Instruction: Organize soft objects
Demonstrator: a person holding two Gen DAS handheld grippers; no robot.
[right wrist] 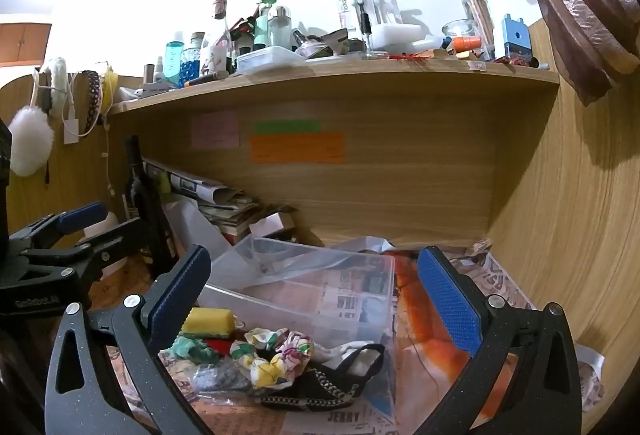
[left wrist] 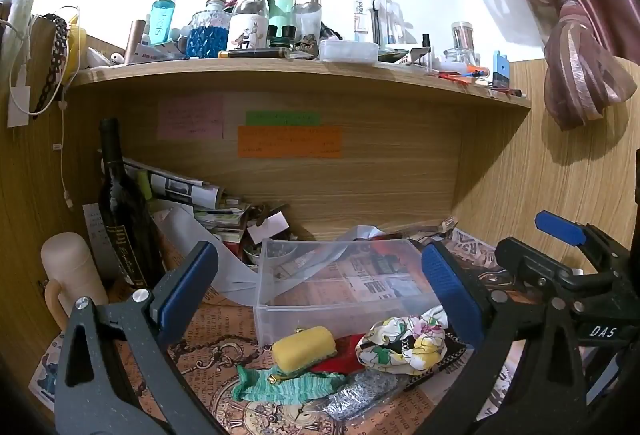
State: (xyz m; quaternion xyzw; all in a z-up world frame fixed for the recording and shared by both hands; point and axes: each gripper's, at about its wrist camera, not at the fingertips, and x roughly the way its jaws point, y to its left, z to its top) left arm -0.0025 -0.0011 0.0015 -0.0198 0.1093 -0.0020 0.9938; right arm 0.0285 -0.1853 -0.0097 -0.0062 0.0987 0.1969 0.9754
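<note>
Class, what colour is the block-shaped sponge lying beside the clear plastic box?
Yellow; the block-shaped sponge shows best in the left wrist view.

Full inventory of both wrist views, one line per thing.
bin: 1, clear plastic, on the desk under the shelf, nothing soft in it
sponge: 1, yellow, in front of the bin
scrunchie: 1, floral white, yellow and pink, right of the sponge
green cloth: 1, teal striped, in front of the sponge
red cloth: 1, red, partly under the sponge and scrunchie
black strap: 1, black and white pattern, under the scrunchie
wine bottle: 1, dark, far left of the desk
notes: 3, pink, green, orange, on the back panel
shelf: 1, wood, crowded with bottles and jars
curtain: 1, mauve, tied, upper right
left gripper: jaws open, above the pile
right gripper: jaws open, above the pile
</note>
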